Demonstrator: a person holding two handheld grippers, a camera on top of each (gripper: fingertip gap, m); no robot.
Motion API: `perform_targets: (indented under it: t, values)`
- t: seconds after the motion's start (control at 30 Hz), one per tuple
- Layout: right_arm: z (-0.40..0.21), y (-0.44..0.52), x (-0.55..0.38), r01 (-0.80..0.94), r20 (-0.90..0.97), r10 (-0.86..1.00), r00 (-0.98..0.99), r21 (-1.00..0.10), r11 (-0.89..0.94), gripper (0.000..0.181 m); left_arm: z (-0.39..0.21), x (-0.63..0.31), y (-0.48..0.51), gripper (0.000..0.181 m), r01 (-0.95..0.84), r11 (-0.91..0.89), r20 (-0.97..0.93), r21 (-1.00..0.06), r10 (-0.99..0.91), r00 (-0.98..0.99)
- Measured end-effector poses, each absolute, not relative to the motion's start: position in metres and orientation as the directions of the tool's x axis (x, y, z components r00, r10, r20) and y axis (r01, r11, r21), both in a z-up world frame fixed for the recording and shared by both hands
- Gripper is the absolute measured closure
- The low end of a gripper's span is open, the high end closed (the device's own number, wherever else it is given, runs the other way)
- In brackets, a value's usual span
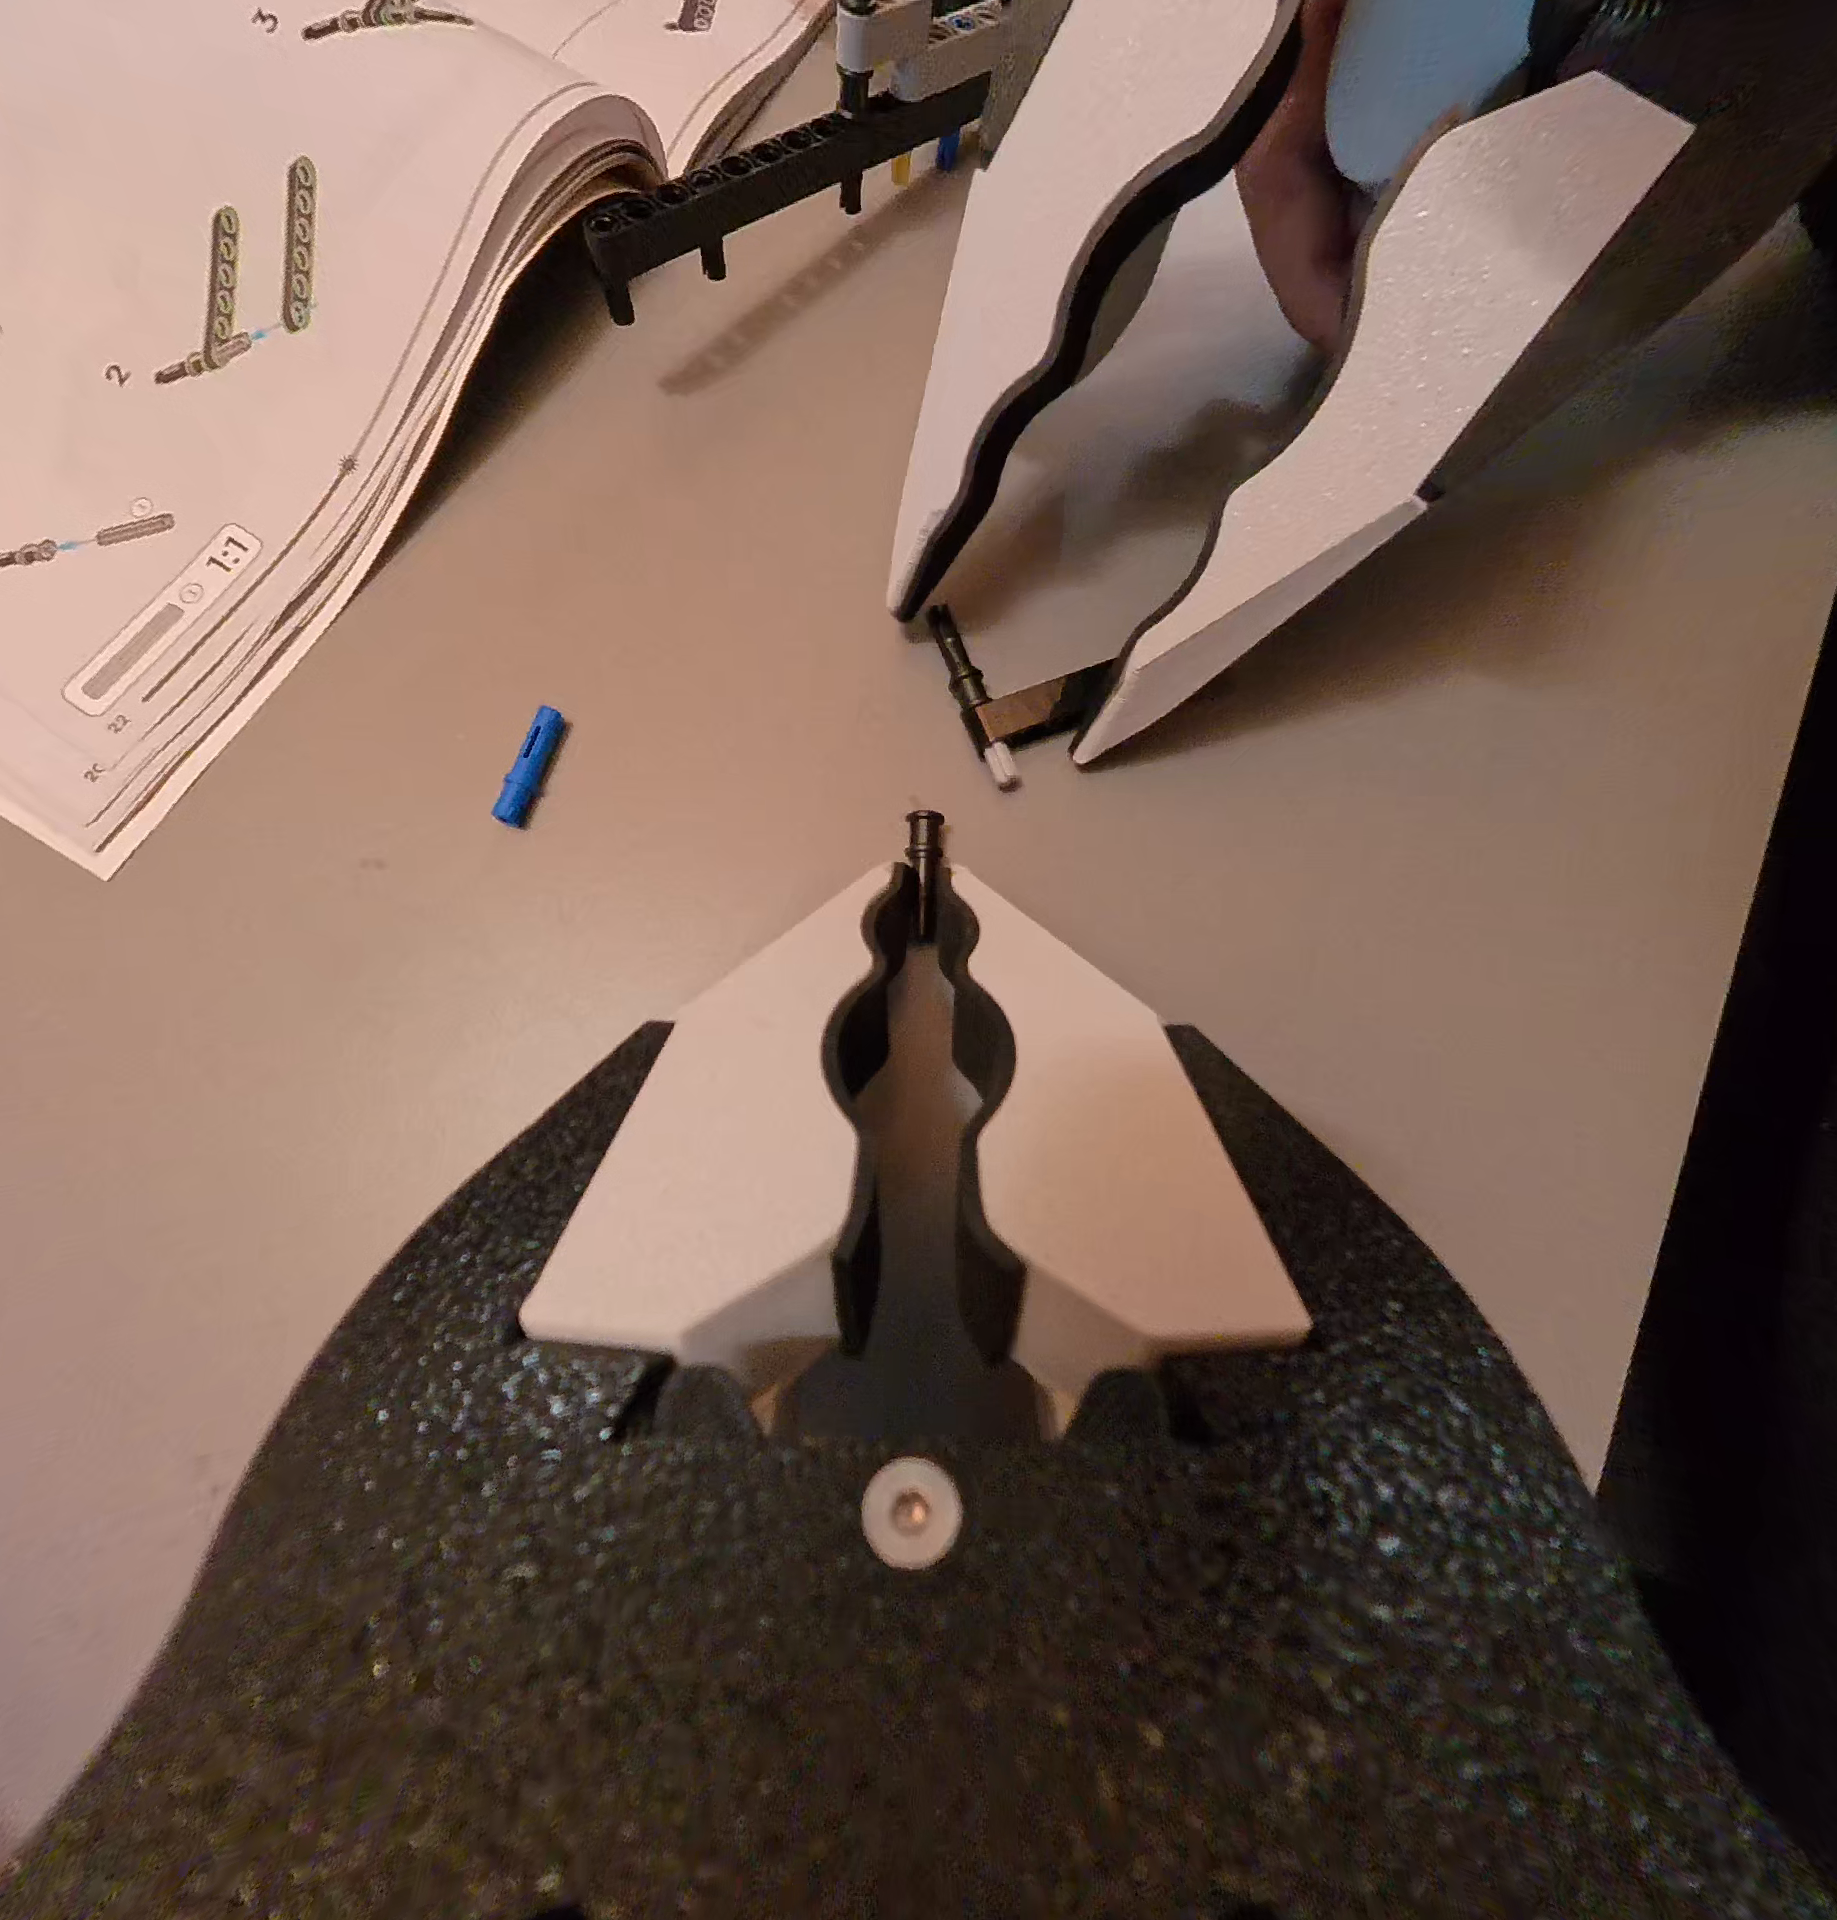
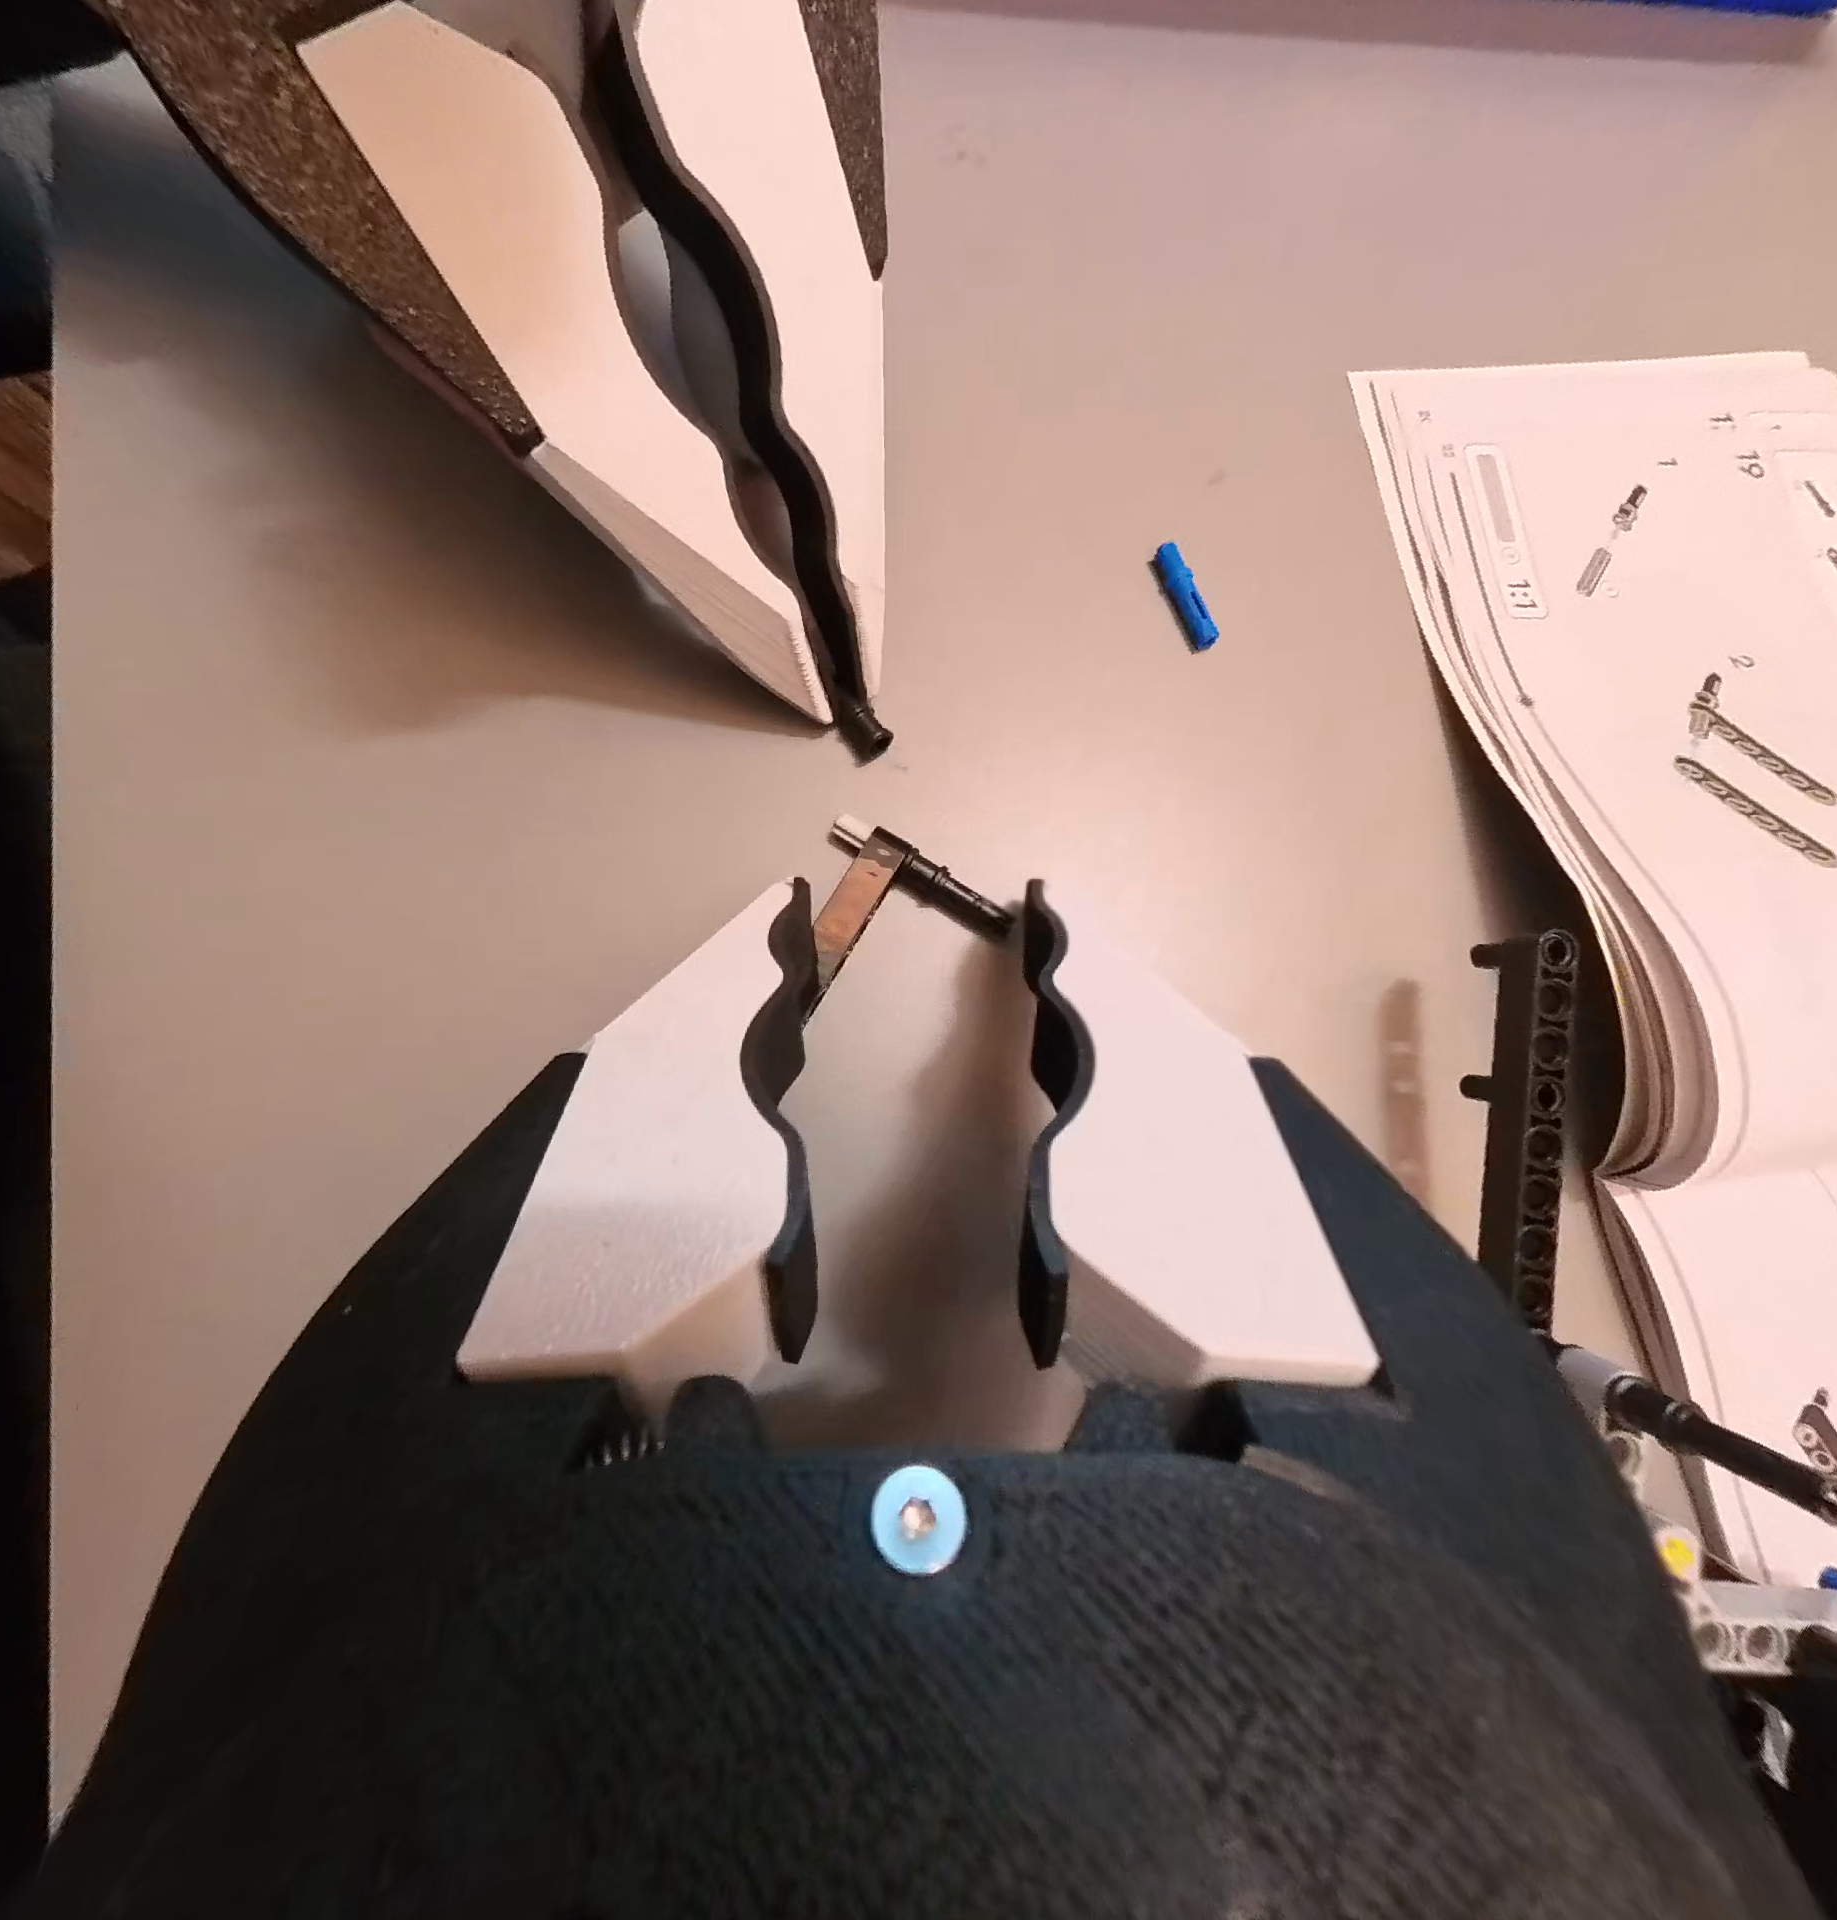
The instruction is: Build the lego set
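Note:
My left gripper (image 1: 924,868) is shut on a small black pin (image 1: 926,844) that sticks out past its tips. It also shows in the right wrist view (image 2: 857,717), still holding the pin (image 2: 872,736). My right gripper (image 2: 914,894) has its jaws partly closed on a small piece: a black axle with a white tip (image 2: 945,888) through a short dark beam (image 2: 841,925). The beam lies against one pad and the axle end touches the other. The right gripper (image 1: 997,691) and its piece (image 1: 971,691) sit at table level, just beyond the pin.
A loose blue pin (image 1: 527,766) (image 2: 1186,597) lies on the grey table (image 1: 685,935). The open instruction booklet (image 1: 218,364) (image 2: 1620,727) lies beside a long black beam with pins (image 1: 789,171) (image 2: 1548,1122) joined to a grey-and-white build (image 2: 1766,1642). The table edge (image 1: 1724,1039) runs close by. My hands' fingertips stand some 4 centimetres from each other. My right gripper's tips are some 15 centimetres from the grey-and-white build (image 2: 1766,1642).

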State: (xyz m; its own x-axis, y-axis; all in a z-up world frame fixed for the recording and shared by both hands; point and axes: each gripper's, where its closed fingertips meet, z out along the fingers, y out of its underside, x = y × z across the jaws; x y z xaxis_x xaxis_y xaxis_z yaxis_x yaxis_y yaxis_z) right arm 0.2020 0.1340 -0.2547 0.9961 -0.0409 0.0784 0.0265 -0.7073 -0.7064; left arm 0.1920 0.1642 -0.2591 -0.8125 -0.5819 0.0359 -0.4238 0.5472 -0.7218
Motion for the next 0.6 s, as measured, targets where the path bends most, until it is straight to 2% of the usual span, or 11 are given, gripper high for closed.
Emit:
perform_targets:
  t: [0.27,0.37,0.6]
  values:
    - [-0.2538,0.1324,0.2091,-0.084,0.023,-0.144,0.989,-0.718,-0.691,0.135,-0.2591,0.1921,0.1641,0.179,-0.423,0.546,0.031,-0.723,-0.585,-0.810]
    - [-0.2558,0.1325,0.2056,-0.081,0.018,-0.134,0.991,-0.713,-0.696,0.145,-0.2591,0.1921,0.1641,0.179,-0.423,0.544,0.031,-0.725,-0.588,-0.808]
    - [-0.2556,0.1349,0.2050,-0.094,0.009,-0.146,0.989,-0.726,-0.681,0.147,-0.2591,0.1931,0.1631,0.179,-0.419,0.544,0.012,-0.726,-0.600,-0.800]
